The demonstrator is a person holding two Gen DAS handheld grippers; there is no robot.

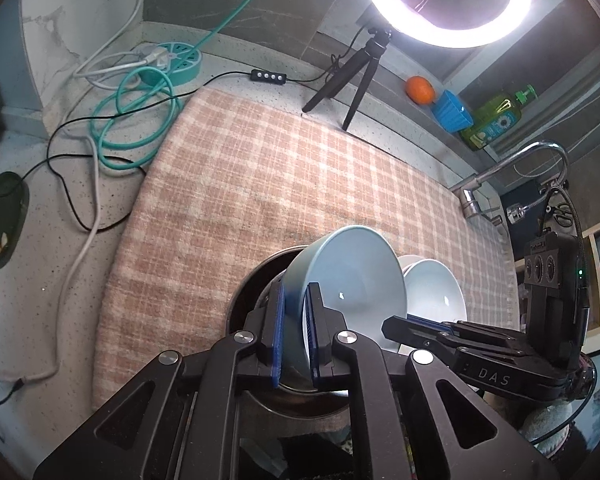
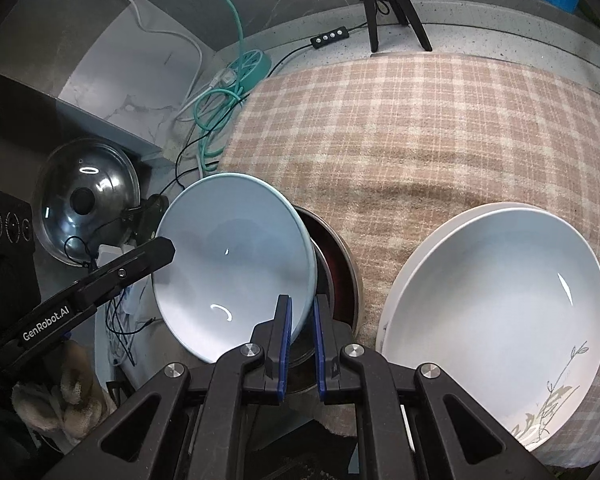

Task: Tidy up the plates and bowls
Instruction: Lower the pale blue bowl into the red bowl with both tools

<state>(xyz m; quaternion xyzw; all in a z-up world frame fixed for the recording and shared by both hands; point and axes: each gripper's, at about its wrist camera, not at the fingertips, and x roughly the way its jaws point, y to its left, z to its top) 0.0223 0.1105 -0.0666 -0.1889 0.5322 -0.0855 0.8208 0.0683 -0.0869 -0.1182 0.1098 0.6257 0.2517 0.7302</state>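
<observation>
A light blue bowl (image 1: 352, 268) (image 2: 228, 256) hangs tilted over a metal pan (image 1: 256, 284) (image 2: 342, 268) with a dark inside. My left gripper (image 1: 296, 286) is shut on the bowl's rim, its blue pads on either side of the wall. From the other side my right gripper (image 2: 302, 298) is shut on the same rim. Each gripper shows side-on in the other's view: the right gripper (image 1: 392, 326) and the left gripper (image 2: 166, 246). Two stacked white plates (image 2: 496, 300) (image 1: 436, 292), the top one with a leaf print, lie on the checked cloth (image 1: 300, 160) to the right of the pan.
A ring light (image 1: 448, 28) on a small tripod (image 1: 360, 76) stands at the back of the cloth. Teal and white cables (image 1: 140, 120) and a round power strip (image 1: 176, 64) lie back left. An orange (image 1: 420, 90), blue cup (image 1: 454, 112), soap bottle (image 1: 496, 118) and faucet (image 1: 500, 172) are right. A pot lid (image 2: 86, 208) sits left.
</observation>
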